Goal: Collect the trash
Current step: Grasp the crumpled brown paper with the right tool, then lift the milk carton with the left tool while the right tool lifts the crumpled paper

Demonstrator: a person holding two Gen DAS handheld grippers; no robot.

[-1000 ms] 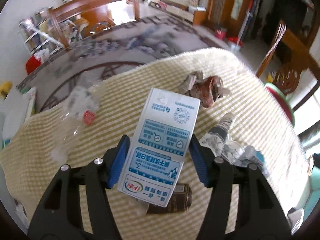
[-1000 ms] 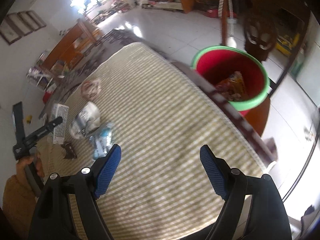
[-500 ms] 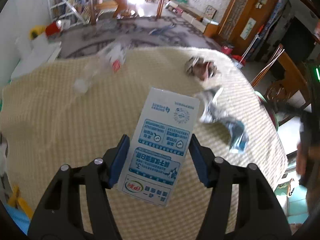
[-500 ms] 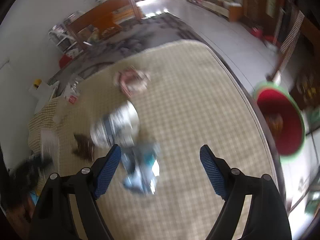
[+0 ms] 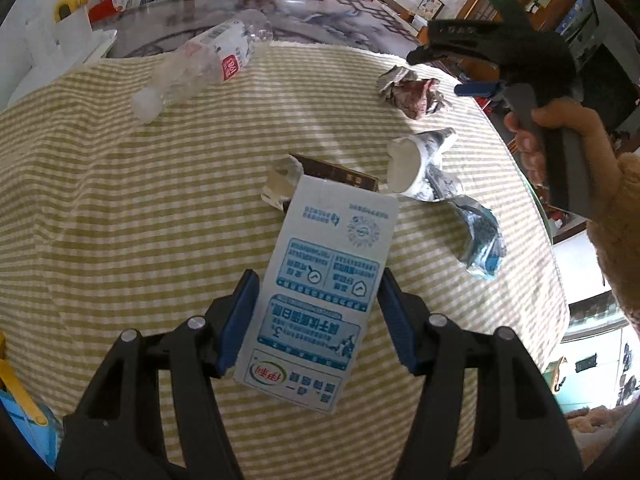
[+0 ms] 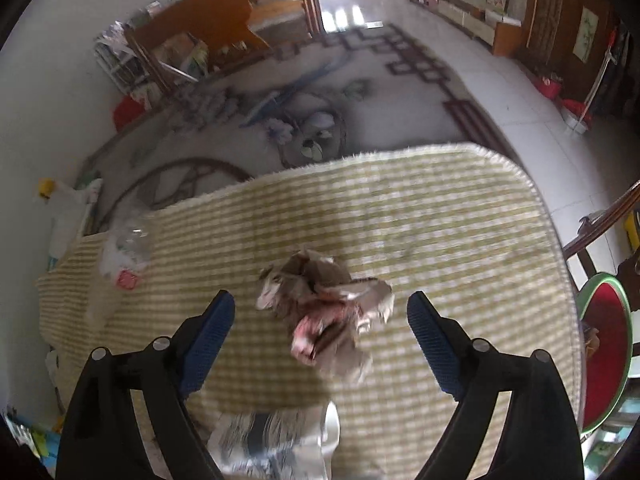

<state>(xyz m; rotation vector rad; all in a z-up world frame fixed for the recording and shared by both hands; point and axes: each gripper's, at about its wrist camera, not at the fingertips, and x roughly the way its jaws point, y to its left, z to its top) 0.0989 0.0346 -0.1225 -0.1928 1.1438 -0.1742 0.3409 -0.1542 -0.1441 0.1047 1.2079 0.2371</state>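
The crumpled paper wad (image 6: pixel 326 312) lies on the striped counter (image 6: pixel 460 240), between and just ahead of the fingers of my right gripper (image 6: pixel 320 334), whose jaws have just been opening and stand wide with nothing pressed. I judge the step in hand to be the approach to this wad; the next move calls for lowering until both pads flank it, then closing. My left gripper (image 5: pixel 316 320) is clamped on the milk carton (image 5: pixel 324 296), held above the counter. A crushed wrapper (image 5: pixel 424 164) and a plastic bottle (image 5: pixel 200 68) remain on the counter; the red bin (image 6: pixel 608 344) stands off its right edge.
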